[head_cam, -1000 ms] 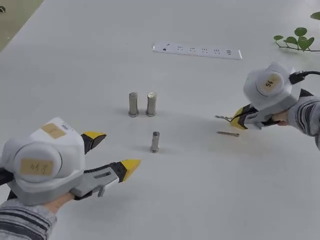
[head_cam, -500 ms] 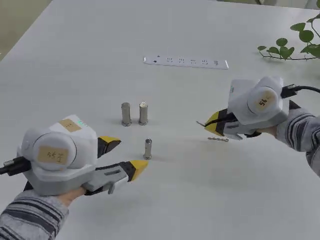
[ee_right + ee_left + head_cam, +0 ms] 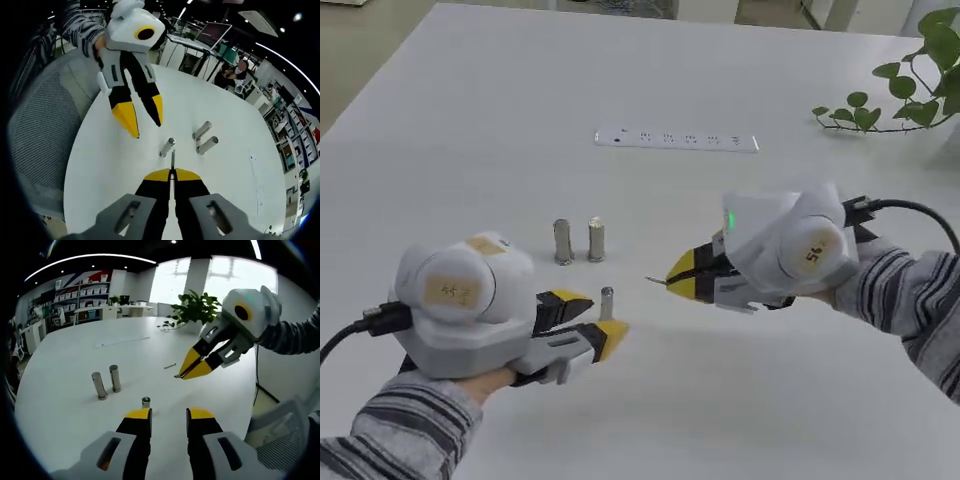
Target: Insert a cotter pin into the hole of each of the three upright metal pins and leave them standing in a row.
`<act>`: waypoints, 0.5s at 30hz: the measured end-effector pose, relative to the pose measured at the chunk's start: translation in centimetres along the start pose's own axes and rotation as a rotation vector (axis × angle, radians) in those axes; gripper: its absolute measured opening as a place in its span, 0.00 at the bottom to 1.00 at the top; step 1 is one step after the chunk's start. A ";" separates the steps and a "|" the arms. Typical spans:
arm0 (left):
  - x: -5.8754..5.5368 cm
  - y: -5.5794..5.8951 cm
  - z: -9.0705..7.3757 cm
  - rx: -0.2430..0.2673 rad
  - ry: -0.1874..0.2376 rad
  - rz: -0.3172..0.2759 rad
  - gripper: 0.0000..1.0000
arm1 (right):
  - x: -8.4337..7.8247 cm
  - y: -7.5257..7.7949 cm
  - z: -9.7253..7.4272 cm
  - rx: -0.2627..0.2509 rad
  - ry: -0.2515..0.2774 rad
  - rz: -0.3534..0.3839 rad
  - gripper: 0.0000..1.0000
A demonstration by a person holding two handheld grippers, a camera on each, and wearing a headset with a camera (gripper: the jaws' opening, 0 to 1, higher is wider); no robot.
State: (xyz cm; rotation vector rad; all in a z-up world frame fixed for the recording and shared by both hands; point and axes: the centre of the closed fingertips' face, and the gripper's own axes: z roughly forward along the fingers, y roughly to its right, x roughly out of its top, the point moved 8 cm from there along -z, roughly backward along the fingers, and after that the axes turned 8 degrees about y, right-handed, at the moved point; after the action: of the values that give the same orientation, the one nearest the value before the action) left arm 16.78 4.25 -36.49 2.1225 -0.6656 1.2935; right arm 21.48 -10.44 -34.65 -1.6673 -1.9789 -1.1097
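Observation:
Three upright metal pins stand on the white table: a pair (image 3: 563,241) (image 3: 596,239) side by side, and a shorter one (image 3: 607,302) in front of them. My left gripper (image 3: 593,314) is open, and the short pin (image 3: 145,402) stands just ahead of its yellow tips (image 3: 170,414), untouched. My right gripper (image 3: 678,276) is shut on a thin cotter pin (image 3: 173,161), which sticks out toward the short pin (image 3: 167,147) from a short way off. A second cotter pin (image 3: 170,366) lies on the table behind it.
A white power strip (image 3: 675,140) lies beyond the pins. A leafy plant (image 3: 880,105) trails at the far right corner. A cable runs from each gripper. Bare tabletop (image 3: 450,130) surrounds the pins on all sides.
The right gripper has carried its cotter pin leftward to close by the short pin. The left gripper has moved in until its tips flank that pin. The head camera has also shifted.

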 end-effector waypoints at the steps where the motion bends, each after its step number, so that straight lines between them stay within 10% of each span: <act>1: 0.0 0.1 0.0 -0.002 0.002 -0.007 0.23 | 0.2 -0.2 0.1 0.007 0.004 -0.009 0.00; 15: 0.4 1.0 -0.1 -0.045 0.041 -0.102 0.08 | 2.1 -2.7 0.7 0.064 0.034 -0.078 0.00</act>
State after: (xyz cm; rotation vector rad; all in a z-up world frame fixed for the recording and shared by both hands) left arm 16.25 3.55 -35.84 2.0606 -0.5572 1.2514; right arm 18.50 -8.53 -34.59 -1.5417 -2.0519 -1.0821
